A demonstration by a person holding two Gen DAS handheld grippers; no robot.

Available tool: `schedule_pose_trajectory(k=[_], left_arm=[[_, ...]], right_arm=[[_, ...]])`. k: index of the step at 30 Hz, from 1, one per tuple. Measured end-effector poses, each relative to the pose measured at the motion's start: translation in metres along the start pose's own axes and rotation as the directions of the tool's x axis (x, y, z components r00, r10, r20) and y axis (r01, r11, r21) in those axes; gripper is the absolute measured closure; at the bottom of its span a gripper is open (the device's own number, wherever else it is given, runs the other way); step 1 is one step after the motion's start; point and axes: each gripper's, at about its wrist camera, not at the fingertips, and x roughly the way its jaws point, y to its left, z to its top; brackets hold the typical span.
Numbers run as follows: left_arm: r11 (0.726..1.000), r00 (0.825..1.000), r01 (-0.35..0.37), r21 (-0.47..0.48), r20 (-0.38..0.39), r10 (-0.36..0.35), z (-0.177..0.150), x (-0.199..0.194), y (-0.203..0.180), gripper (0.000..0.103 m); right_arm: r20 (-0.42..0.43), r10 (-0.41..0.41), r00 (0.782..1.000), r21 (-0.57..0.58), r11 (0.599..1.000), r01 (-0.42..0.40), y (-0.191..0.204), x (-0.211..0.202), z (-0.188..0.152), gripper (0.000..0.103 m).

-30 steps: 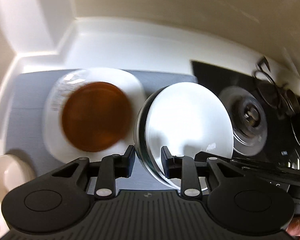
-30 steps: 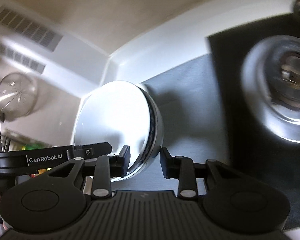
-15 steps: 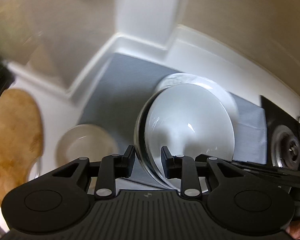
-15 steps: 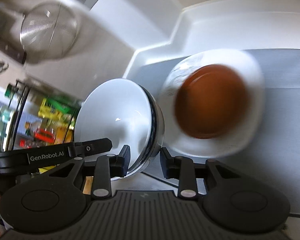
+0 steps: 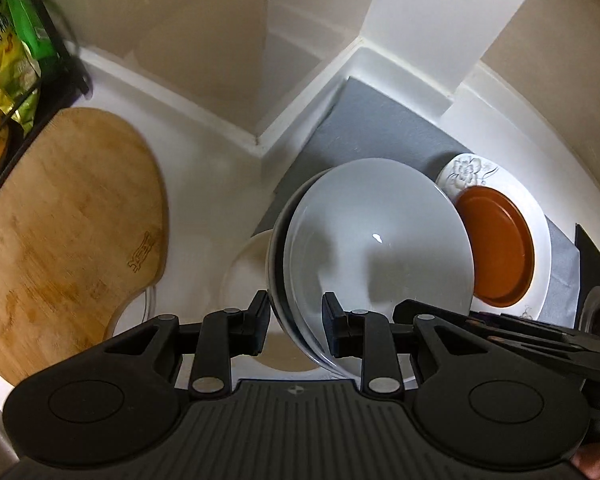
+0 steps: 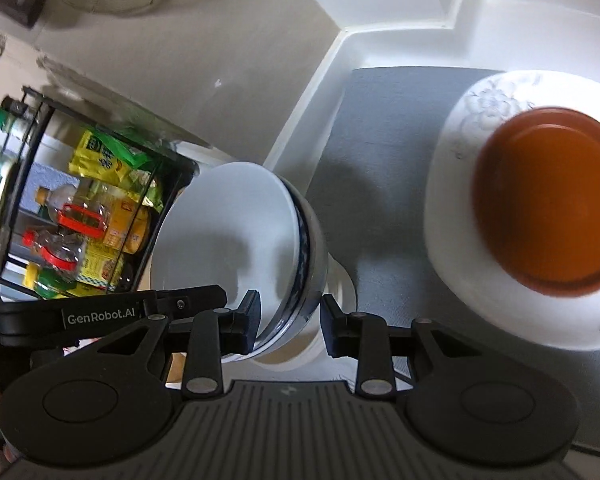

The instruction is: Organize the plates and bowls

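Carrying the white bowl (image 5: 374, 240) between both grippers above the counter: left gripper (image 5: 296, 326) and right gripper (image 6: 288, 322) each clamp an opposite part of its rim, one finger inside the bowl, one outside, so the bowl hangs tilted on edge. In the right wrist view a blue band shows along its outer wall.

Doing this step well, as a judgement: keep both grips equally tight and move the hands together, since any drift apart would twist the rim out of one clamp. Level the bowl before lowering it.

A cream bowl (image 5: 246, 280) sits on the counter directly below the held one, partly hidden behind it; probably the stacking target, though too little of it shows to be sure.

Right of the held bowl, on the grey mat (image 5: 364, 128), a white floral plate (image 6: 476, 104) carries an orange plate (image 6: 548, 200), close to the bowl but not touching it. A wooden cutting board (image 5: 64, 232) lies well to the left.
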Motion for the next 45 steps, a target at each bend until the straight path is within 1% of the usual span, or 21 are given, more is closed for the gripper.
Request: schedule_pose_trajectory(k=[5,9,12,14,17,19,24,25,27,30,33,35,37,40,42,43,44,45], left_arm=[[1.000,0.999,0.005,-0.010,-0.042,-0.005,-0.001,0.017,0.012,0.073],[1.000,0.998,-0.019,0.016,-0.064,0.020,-0.012,0.028,0.016,0.073],[1.000,0.995,0.006,-0.013,-0.102,-0.008,-0.013,0.041,0.028,0.073],[1.000,0.994,0.024,-0.018,-0.111,-0.026,-0.014,0.047,0.035,0.073],[1.000,0.995,0.025,-0.005,-0.099,-0.025,-0.015,0.050,0.039,0.073],[0.999,0.995,0.037,-0.012,-0.095,-0.038,-0.016,0.053,0.044,0.073],[0.992,0.989,0.124,-0.035,-0.078,-0.127,-0.020,0.051,0.060,0.070],[0.991,0.988,0.131,-0.031,-0.074,-0.133,-0.019,0.050,0.060,0.069],[0.992,0.990,0.129,-0.007,-0.064,-0.129,-0.019,0.048,0.061,0.070],[0.991,0.992,0.124,0.045,-0.027,-0.123,-0.017,0.039,0.058,0.071],[0.990,0.992,0.128,0.053,-0.010,-0.128,-0.012,0.033,0.061,0.069],[0.990,0.992,0.129,0.055,0.004,-0.129,-0.008,0.030,0.065,0.069],[0.990,0.991,0.129,0.047,0.015,-0.130,-0.003,0.028,0.072,0.069],[0.989,0.990,0.140,0.049,0.019,-0.142,0.006,0.029,0.078,0.069],[0.987,0.988,0.152,0.049,0.014,-0.153,0.011,0.033,0.079,0.069],[0.986,0.987,0.158,0.048,0.011,-0.159,0.014,0.036,0.079,0.070],[0.986,0.987,0.161,0.050,0.005,-0.161,0.016,0.038,0.079,0.070],[0.985,0.987,0.162,0.054,-0.001,-0.163,0.017,0.041,0.078,0.071]], right_arm=[[-0.046,-0.033,0.998,-0.002,0.999,0.032,0.006,0.020,0.000,0.068],[-0.080,-0.071,0.994,-0.033,0.997,0.069,0.013,0.034,-0.007,0.068],[-0.091,-0.113,0.989,-0.056,0.993,0.108,0.021,0.042,-0.009,0.068],[-0.098,-0.140,0.985,-0.087,0.987,0.132,0.025,0.047,-0.011,0.068],[-0.094,-0.175,0.980,-0.137,0.977,0.161,0.031,0.053,-0.013,0.068],[-0.095,-0.183,0.979,-0.156,0.974,0.167,0.034,0.054,-0.013,0.068],[-0.096,-0.178,0.979,-0.164,0.973,0.161,0.032,0.054,-0.013,0.068],[-0.097,-0.180,0.979,-0.179,0.971,0.161,0.033,0.054,-0.014,0.068],[-0.108,-0.187,0.976,-0.201,0.966,0.163,0.036,0.055,-0.013,0.067],[-0.118,-0.202,0.972,-0.246,0.955,0.168,0.044,0.055,-0.010,0.063],[-0.116,-0.233,0.965,-0.329,0.926,0.184,0.055,0.053,-0.009,0.062],[-0.100,-0.245,0.964,-0.360,0.912,0.195,0.058,0.048,-0.008,0.062],[-0.073,-0.243,0.967,-0.341,0.917,0.205,0.056,0.040,-0.004,0.060],[-0.051,-0.213,0.976,-0.276,0.942,0.191,0.047,0.033,0.005,0.060],[-0.056,-0.202,0.978,-0.246,0.952,0.183,0.041,0.035,0.011,0.061],[-0.057,-0.196,0.979,-0.238,0.955,0.178,0.039,0.038,0.014,0.068],[-0.059,-0.193,0.979,-0.229,0.958,0.175,0.037,0.041,0.015,0.081],[-0.059,-0.194,0.979,-0.217,0.960,0.177,0.034,0.044,0.016,0.086]])
